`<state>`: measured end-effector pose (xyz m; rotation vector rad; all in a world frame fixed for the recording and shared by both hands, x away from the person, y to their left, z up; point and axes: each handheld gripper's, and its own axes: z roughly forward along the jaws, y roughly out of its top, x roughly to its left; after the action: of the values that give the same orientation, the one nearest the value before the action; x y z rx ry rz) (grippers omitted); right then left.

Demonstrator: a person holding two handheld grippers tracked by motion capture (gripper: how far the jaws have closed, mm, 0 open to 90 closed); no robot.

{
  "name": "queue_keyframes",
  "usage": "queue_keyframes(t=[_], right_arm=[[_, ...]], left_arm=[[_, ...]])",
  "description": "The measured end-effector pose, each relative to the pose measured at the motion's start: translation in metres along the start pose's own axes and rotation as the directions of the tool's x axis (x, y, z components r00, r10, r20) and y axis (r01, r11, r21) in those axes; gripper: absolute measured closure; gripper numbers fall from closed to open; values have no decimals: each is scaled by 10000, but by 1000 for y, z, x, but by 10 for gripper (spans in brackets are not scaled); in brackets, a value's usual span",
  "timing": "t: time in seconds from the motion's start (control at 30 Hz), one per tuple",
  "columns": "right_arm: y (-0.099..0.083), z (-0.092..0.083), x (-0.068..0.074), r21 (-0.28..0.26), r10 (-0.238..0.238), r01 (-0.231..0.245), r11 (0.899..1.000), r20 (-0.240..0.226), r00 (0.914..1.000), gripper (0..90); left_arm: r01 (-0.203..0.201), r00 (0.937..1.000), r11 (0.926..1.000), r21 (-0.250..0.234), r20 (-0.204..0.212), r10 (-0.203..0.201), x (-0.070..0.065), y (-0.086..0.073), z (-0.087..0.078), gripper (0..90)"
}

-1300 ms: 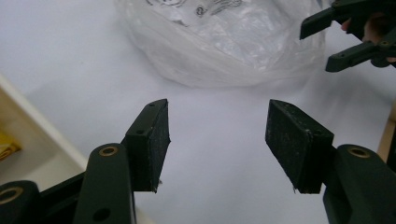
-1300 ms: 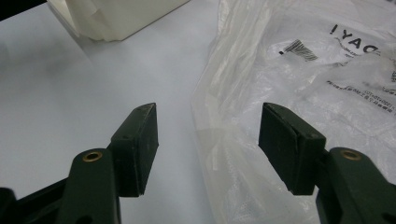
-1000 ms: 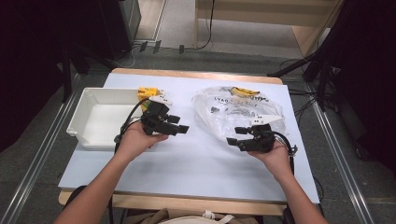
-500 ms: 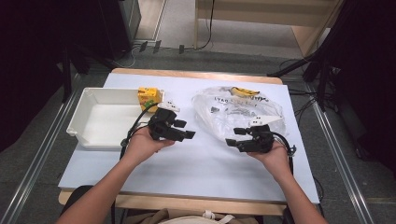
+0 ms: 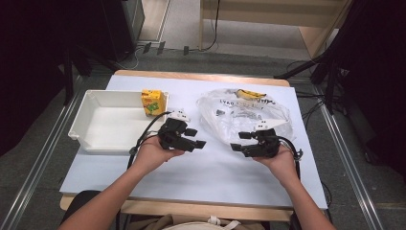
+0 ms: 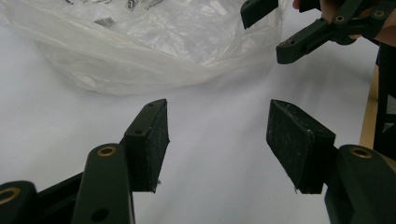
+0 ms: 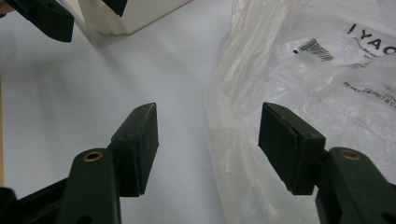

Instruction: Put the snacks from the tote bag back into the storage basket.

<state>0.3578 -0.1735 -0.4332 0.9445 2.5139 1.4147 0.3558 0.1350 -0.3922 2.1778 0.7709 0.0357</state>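
A white tray [image 5: 91, 125] with a yellow carton [image 5: 152, 101] is seen left of the plastic bag [image 5: 244, 115]. The left gripper [image 5: 197, 139] is held spread and empty just left of the bag; the right gripper [image 5: 238, 142] is spread at the bag's near edge, nothing pinched.

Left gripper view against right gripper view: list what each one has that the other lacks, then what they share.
Left gripper view alone: the right gripper held in a hand, and the table's wooden edge.

Right gripper view alone: a corner of the white tray, and black print and a barcode on the plastic bag.

Both: the clear plastic bag, the white table cover, and two black fingers standing apart with nothing between them.
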Motion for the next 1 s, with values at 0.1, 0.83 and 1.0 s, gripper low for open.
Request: queue_keyframes(t=[0.1,0.83,1.0], right_arm=[[0,0,1,23,-68,68,10000,-19,10000,399],[0,1,2,96,-141,142,9999,-92,9999,411],[0,2,2,136,-169,171,9998,-106,9998,412]], left_arm=[[-196,9998,9998,-5,40,196,-3,-1,3,397],[-509,9986,9985,195,123,506,-6,-8,17,394],[-477,9988,9984,309,108,474,-4,-9,18,393]])
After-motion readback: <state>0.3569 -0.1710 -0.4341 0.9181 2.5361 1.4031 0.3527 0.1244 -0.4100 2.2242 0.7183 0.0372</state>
